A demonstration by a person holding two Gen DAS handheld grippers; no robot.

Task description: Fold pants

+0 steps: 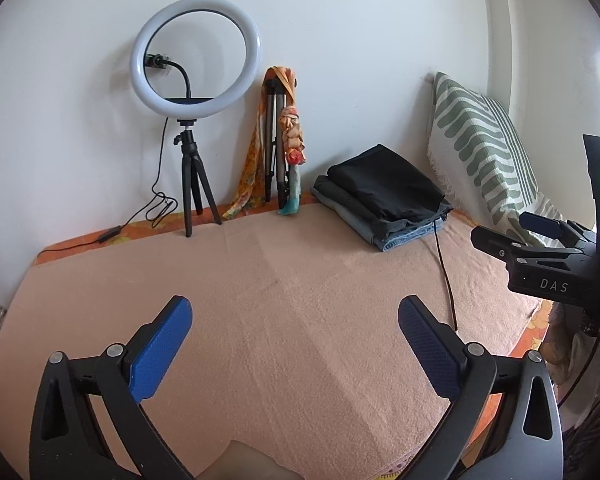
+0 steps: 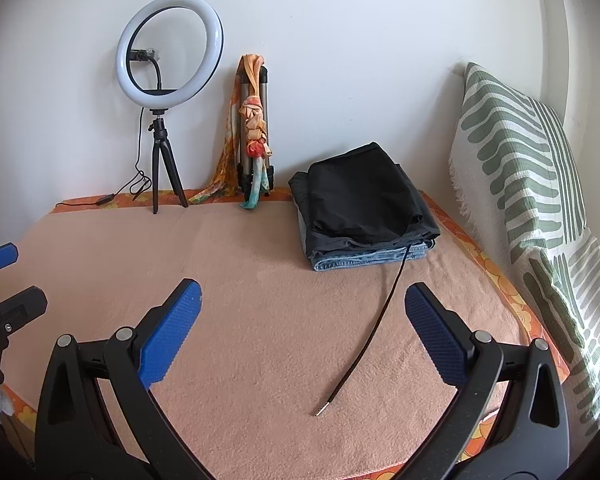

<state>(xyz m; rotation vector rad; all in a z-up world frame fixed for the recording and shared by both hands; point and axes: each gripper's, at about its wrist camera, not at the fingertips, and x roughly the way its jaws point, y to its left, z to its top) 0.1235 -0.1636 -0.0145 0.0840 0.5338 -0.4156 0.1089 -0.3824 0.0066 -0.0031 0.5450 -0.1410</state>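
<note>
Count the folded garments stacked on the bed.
3, possibly more hidden: black pants on top, a dark grey pair beneath, blue jeans at the bottom, stacked near the striped pillow.

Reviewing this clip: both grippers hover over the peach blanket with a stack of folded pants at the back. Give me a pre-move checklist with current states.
1. Left gripper empty and open: ok, nothing between its blue pads.
2. Right gripper empty and open: ok.
3. Folded stack tidy: ok, black pants on top, jeans beneath, edges roughly aligned.
4. Drawstring tucked in: not ok, it trails from the stack out across the blanket.
5. Unfolded pants left to do: cannot tell, none in either view.
6. Ring light and tripod away from the work area: ok, both at the back wall.
</note>
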